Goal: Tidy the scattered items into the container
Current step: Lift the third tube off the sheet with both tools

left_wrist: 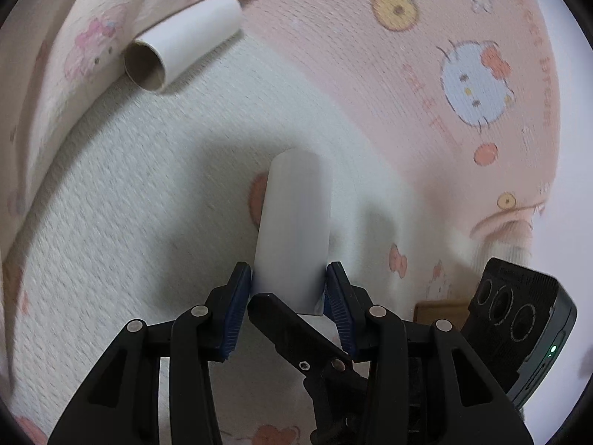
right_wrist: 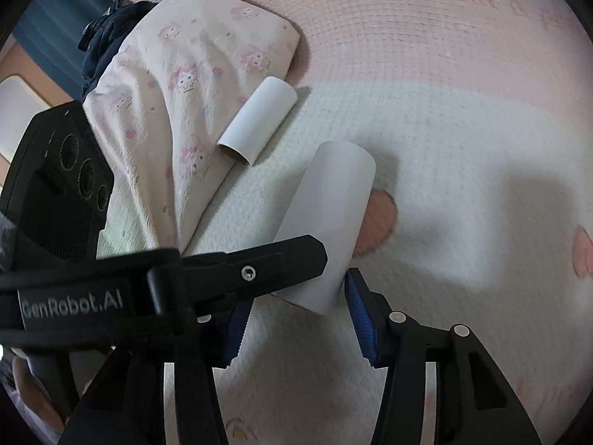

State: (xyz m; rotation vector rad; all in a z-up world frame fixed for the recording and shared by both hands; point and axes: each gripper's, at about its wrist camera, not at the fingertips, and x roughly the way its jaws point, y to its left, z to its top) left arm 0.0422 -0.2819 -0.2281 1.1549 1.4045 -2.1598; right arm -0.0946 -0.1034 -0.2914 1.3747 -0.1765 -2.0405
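Observation:
My left gripper (left_wrist: 289, 282) is shut on a white cardboard tube (left_wrist: 294, 222) and holds it above the patterned blanket. The same tube shows in the right wrist view (right_wrist: 330, 222), with the left gripper's black finger (right_wrist: 255, 270) across its near end. My right gripper (right_wrist: 296, 319) is open; its blue pads sit on either side of the tube's near end without pressing it. A second white cardboard tube (left_wrist: 181, 44) lies on the blanket against a pillow; it also shows in the right wrist view (right_wrist: 259, 124). No container is in view.
A pink cartoon-print pillow (right_wrist: 166, 111) lies at the left, with dark clothing (right_wrist: 107, 37) behind it. The white and pink blanket (left_wrist: 129, 204) covers the surface. The right gripper's camera body (left_wrist: 519, 319) is at the lower right of the left wrist view.

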